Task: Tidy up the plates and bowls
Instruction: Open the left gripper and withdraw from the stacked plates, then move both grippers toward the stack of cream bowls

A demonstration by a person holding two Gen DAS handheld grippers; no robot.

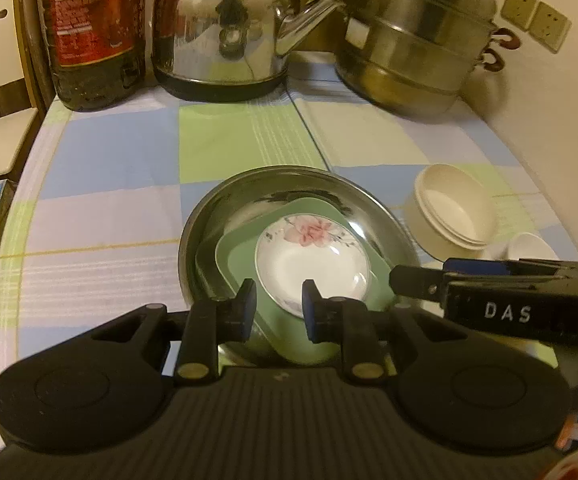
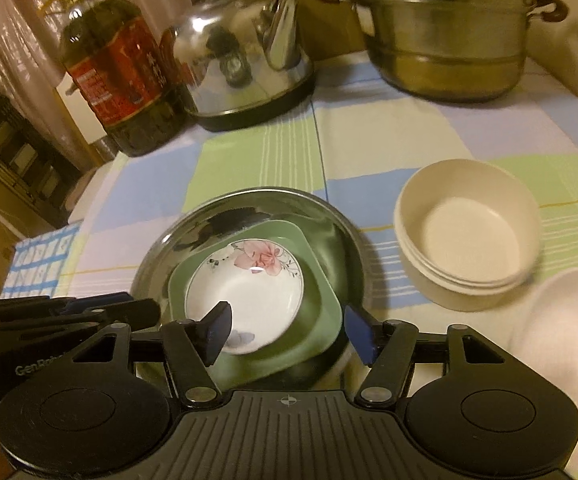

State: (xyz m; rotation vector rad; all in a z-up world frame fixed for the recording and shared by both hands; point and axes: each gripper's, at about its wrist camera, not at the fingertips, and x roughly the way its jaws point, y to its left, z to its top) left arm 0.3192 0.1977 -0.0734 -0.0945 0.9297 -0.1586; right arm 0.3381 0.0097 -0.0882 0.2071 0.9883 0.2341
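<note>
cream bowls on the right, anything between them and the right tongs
Nothing visible. The right tongs hang open over the flowered dish in the steel basin; only bare tablecloth separates them from the cream bowls.

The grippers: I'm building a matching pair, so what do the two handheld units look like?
Both are matte black plastic. Each has a ribbed central deck flanked by two round housings, brass-coloured pivot pins and angled link arms ending in jaws faced with blue pads. The right gripper bears a small crosshair mark on its deck; its side reads "DAS" in white letters. The left gripper shows partial white lettering, "GenRob", on its side.
</note>
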